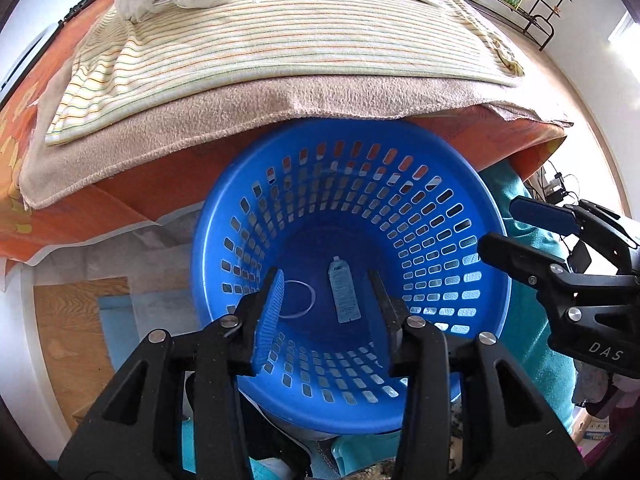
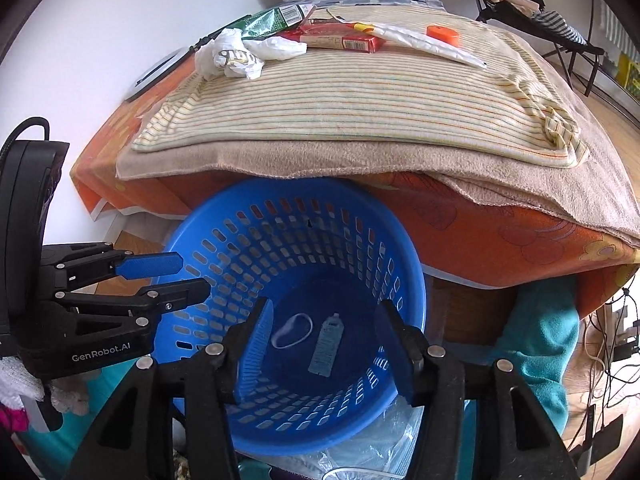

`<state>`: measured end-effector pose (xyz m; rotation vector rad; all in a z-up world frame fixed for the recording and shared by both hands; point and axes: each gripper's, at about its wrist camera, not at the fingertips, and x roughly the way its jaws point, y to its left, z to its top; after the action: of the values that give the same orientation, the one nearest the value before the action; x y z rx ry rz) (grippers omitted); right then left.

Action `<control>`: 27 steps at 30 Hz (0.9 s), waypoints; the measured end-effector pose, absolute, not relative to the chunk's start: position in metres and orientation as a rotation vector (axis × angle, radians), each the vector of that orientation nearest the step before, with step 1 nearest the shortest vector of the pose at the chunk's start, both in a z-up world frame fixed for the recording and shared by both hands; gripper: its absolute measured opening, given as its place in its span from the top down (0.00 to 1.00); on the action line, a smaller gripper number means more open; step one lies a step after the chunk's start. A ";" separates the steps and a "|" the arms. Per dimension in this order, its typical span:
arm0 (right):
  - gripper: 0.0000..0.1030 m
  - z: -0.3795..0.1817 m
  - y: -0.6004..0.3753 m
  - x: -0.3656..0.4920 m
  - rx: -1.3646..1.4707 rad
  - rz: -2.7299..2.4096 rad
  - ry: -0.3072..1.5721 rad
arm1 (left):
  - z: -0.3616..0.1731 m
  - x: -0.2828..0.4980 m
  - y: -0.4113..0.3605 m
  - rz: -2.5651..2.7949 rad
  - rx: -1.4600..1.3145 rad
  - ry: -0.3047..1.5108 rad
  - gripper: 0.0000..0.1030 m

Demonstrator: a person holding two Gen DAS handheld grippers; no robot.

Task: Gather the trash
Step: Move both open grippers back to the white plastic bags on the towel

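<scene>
Bright daylight, sharp focus, soft shadows, heavy fisheye bending, dark vignetted corners

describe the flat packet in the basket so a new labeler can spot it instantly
Find the blue perforated basket below the table edge. On its floor lie two things: a thin clear ring and, to the right of it, the flat packet. The packet is the pale printed strip, long and narrow, not a loop.
</scene>
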<state>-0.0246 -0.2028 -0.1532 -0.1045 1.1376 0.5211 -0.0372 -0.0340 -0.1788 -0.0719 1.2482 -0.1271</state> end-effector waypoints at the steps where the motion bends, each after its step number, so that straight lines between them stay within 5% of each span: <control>1: 0.42 -0.153 -0.203 -0.024 -0.106 0.518 1.139 | -0.179 -0.037 -0.034 -0.126 -0.072 1.251 0.60; 5: 0.34 -0.154 -0.203 -0.024 -0.107 0.511 1.139 | -0.179 -0.037 -0.033 -0.124 -0.075 1.250 0.59; 7: 0.30 -0.154 -0.203 -0.023 -0.110 0.505 1.139 | -0.179 -0.037 -0.033 -0.123 -0.077 1.246 0.47; 12: 0.18 -0.152 -0.206 -0.019 -0.098 0.490 1.136 | -0.173 -0.035 -0.030 -0.109 -0.074 1.227 0.45; 27: 0.13 -0.125 -0.208 0.004 -0.056 0.496 1.073 | -0.108 0.006 0.024 -0.020 -0.148 1.084 0.45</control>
<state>0.0041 -0.2081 -0.1253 -0.0558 1.0731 0.4956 0.0061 0.0239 -0.1080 -0.1477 1.0842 -0.0203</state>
